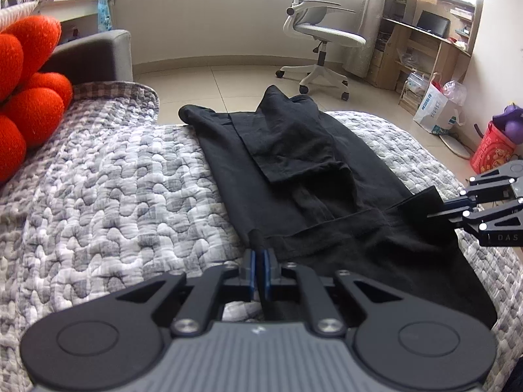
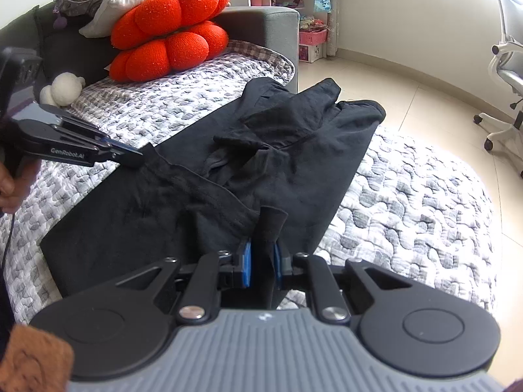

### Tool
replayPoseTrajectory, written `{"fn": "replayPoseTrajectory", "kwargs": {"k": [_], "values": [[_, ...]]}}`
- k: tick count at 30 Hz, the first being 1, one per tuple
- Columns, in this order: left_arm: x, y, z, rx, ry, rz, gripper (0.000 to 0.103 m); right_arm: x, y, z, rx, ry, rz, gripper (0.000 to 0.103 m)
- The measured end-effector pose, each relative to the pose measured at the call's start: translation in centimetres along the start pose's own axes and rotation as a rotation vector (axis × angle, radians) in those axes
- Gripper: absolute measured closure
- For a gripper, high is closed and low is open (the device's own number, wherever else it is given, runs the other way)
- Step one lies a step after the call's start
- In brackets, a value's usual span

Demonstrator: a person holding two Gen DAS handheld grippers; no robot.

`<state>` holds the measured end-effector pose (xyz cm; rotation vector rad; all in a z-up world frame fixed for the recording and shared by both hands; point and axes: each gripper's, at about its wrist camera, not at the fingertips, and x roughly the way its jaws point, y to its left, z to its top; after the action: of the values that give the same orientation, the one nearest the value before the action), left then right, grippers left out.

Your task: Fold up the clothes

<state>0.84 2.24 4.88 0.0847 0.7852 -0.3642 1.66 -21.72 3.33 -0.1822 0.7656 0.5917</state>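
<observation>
A black garment lies partly folded along the grey quilted cover; it also shows in the right wrist view. My left gripper is shut on a pinch of the garment's near left edge. It shows from the side in the right wrist view, clamped on that edge. My right gripper is shut on a fold of the garment's near right edge. In the left wrist view it comes in from the right, holding a raised flap of the black cloth.
Red pumpkin-shaped cushions and a small white plush sit at the sofa's grey armrest end. An office chair, wooden desk, bags and a red box stand on the tiled floor beyond.
</observation>
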Motion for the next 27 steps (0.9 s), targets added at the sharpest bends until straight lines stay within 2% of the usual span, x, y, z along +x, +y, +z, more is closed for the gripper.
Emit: {"fn": "replayPoseTrajectory", "kwargs": {"k": [4, 8, 12, 15, 19, 20, 25, 27], "values": [[0.6, -0.3, -0.2, 0.015, 0.026, 0.018, 0.098, 0.1, 0.1, 0.0, -0.005, 0.005, 0.001, 0.087], [-0.2, -1.1, -0.1, 0.087, 0.0, 0.077, 0.097, 0.0, 0.2, 0.0, -0.008, 0.004, 0.003, 0.087], [0.0, -1.4, -0.3, 0.088, 0.0, 0.017, 0.097, 0.1, 0.3, 0.0, -0.007, 0.007, 0.002, 0.087], [0.1, -1.3, -0.3, 0.081, -0.001, 0.007, 0.097, 0.1, 0.3, 0.0, -0.009, 0.009, 0.0, 0.087], [0.4, -0.2, -0.3, 0.005, 0.007, -0.026, 0.097, 0.2, 0.0, -0.1, 0.007, 0.011, -0.004, 0.086], [0.6, 0.1, -0.4, -0.013, 0.012, -0.031, 0.097, 0.3, 0.0, -0.1, 0.013, 0.013, -0.002, 0.083], [1.2, 0.6, -0.4, -0.071, 0.026, -0.073, 0.086, 0.4, -0.2, -0.2, 0.027, 0.019, 0.001, 0.081], [1.4, 0.5, -0.5, -0.061, 0.035, -0.061, 0.068, 0.4, -0.3, -0.2, 0.028, 0.019, 0.001, 0.081]]}}
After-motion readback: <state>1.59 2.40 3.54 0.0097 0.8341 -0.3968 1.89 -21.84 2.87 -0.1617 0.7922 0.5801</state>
